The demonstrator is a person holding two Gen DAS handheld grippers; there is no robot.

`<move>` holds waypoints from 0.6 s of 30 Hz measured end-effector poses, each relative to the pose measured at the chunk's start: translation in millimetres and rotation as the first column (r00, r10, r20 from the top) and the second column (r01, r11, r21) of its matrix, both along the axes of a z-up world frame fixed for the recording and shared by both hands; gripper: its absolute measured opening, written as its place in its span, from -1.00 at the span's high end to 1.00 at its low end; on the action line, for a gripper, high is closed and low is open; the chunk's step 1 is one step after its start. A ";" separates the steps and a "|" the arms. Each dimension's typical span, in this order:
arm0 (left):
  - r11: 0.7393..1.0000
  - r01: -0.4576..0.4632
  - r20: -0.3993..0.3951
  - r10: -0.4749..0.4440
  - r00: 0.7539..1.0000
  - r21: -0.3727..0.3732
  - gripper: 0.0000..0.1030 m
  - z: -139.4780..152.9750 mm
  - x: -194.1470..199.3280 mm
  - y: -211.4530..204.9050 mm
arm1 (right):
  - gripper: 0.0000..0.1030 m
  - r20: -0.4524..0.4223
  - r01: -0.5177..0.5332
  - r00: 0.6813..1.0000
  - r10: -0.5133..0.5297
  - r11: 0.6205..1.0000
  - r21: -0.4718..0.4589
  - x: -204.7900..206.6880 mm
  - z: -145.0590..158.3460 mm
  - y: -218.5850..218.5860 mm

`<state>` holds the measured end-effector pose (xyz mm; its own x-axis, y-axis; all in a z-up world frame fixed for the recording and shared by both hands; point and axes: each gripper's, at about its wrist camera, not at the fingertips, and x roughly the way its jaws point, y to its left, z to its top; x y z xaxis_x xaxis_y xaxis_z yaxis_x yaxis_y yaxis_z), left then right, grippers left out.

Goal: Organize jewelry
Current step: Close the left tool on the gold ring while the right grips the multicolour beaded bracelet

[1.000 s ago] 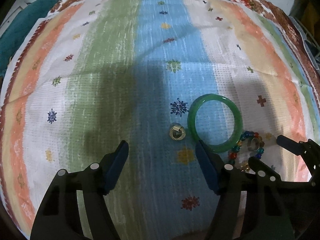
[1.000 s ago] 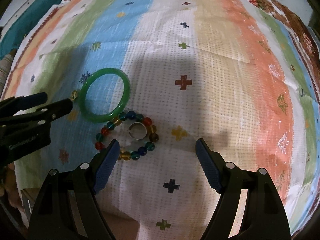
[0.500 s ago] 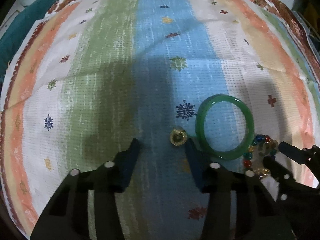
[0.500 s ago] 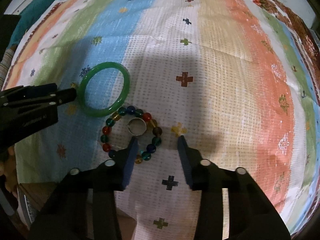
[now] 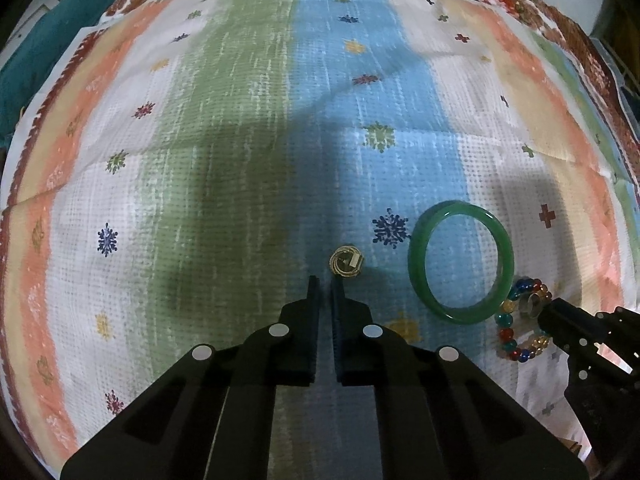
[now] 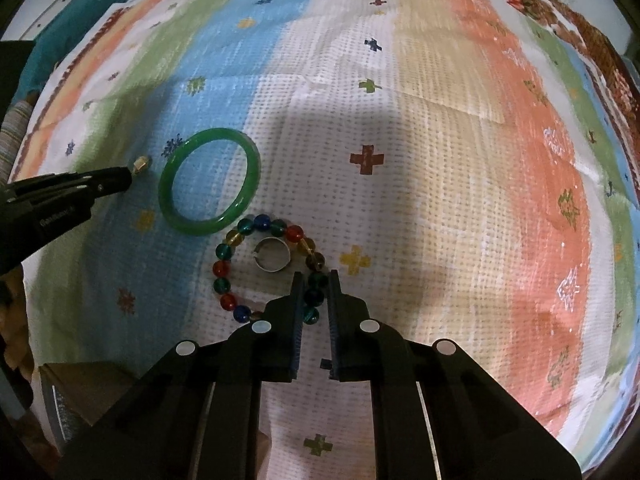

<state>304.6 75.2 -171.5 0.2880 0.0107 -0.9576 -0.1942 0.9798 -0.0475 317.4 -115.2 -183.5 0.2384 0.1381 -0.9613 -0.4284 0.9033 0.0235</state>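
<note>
The beaded bracelet (image 6: pixel 267 268) lies on the striped cloth (image 6: pixel 440 128) with its near beads between the jaws of the right gripper (image 6: pixel 315 280), which have just been closing and now clamp them. A silver ring (image 6: pixel 273 255) sits inside the loop, just ahead of the tips; the green bangle (image 6: pixel 209 187) touches the beads further ahead and to the left. The left gripper (image 5: pixel 325 282) has also just been closing, its jaws now together and empty, the small gold ring (image 5: pixel 346 261) just beyond them. No piece is sorted yet; all four remain.
</note>
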 end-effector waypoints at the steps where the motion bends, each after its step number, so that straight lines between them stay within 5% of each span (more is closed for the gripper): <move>1: 1.000 0.000 0.000 0.000 1.000 -0.002 0.92 0.7 -1.1 -0.1 | 0.77 -0.001 0.000 1.000 0.000 1.000 0.000 0.3 0.2 -0.2; 11: 1.000 -0.002 -0.008 0.002 1.000 -0.001 0.88 8.7 -5.5 8.7 | 0.77 0.000 -0.006 1.000 0.006 1.000 -0.004 0.2 -0.9 0.8; 18: 0.999 0.007 0.027 -0.006 1.000 -0.031 0.27 12.7 -5.6 1.8 | 0.77 0.004 -0.008 1.000 0.008 1.000 -0.009 -0.4 -2.0 0.5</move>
<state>299.0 77.0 -158.8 0.3141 -0.0211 -0.9492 -0.1857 0.9791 -0.0832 317.0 -114.7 -185.4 0.2413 0.1309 -0.9616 -0.4359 0.8999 0.0132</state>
